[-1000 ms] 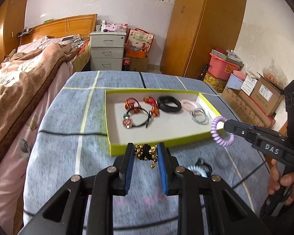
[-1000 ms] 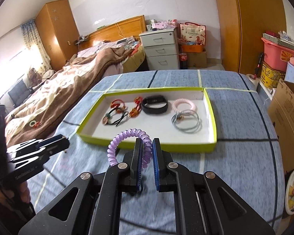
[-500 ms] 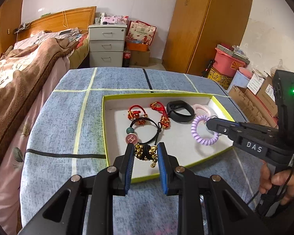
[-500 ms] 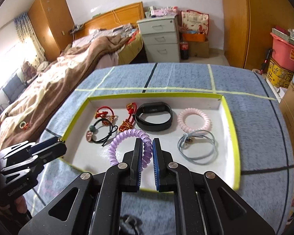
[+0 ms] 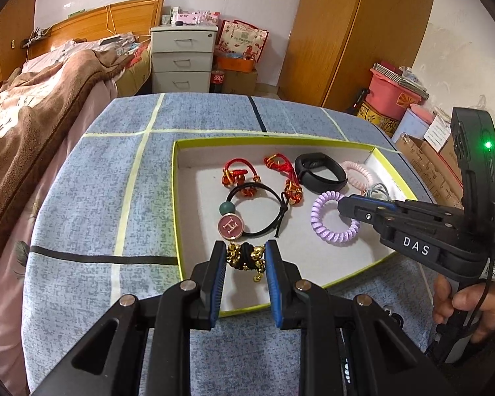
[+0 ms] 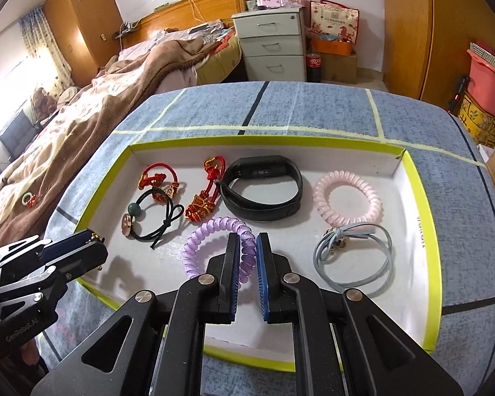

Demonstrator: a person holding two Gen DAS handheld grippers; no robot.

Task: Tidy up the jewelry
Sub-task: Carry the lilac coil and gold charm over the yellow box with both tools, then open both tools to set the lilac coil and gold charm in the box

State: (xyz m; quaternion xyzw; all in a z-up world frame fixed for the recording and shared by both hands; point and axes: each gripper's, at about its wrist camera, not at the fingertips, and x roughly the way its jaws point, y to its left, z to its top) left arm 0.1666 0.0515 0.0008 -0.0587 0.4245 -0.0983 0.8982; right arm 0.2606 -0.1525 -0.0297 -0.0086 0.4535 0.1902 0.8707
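A shallow tray with a yellow-green rim (image 5: 178, 204) (image 6: 425, 204) sits on the blue cloth. My left gripper (image 5: 245, 257) is shut on a black hair tie with gold bells (image 5: 246, 259), held over the tray's near left part. My right gripper (image 6: 247, 250) is shut on a purple coil hair tie (image 6: 211, 234) (image 5: 326, 227), low over the tray's middle. In the tray lie a black wristband (image 6: 264, 188), a pink coil tie (image 6: 346, 198), a grey elastic (image 6: 353, 257), a black tie with a pink charm (image 5: 244, 211) and red cord bracelets (image 6: 158, 178).
The table carries a blue checked cloth (image 5: 115, 171). A bed with a brown blanket (image 5: 26, 125) stands to the left. A drawer cabinet (image 5: 181, 59), a wardrobe (image 5: 356, 33) and boxes (image 5: 425, 161) stand behind and to the right.
Both grippers moved forward and down over the tray with their hair ties. The purple coil tie now sits low in the tray's middle.
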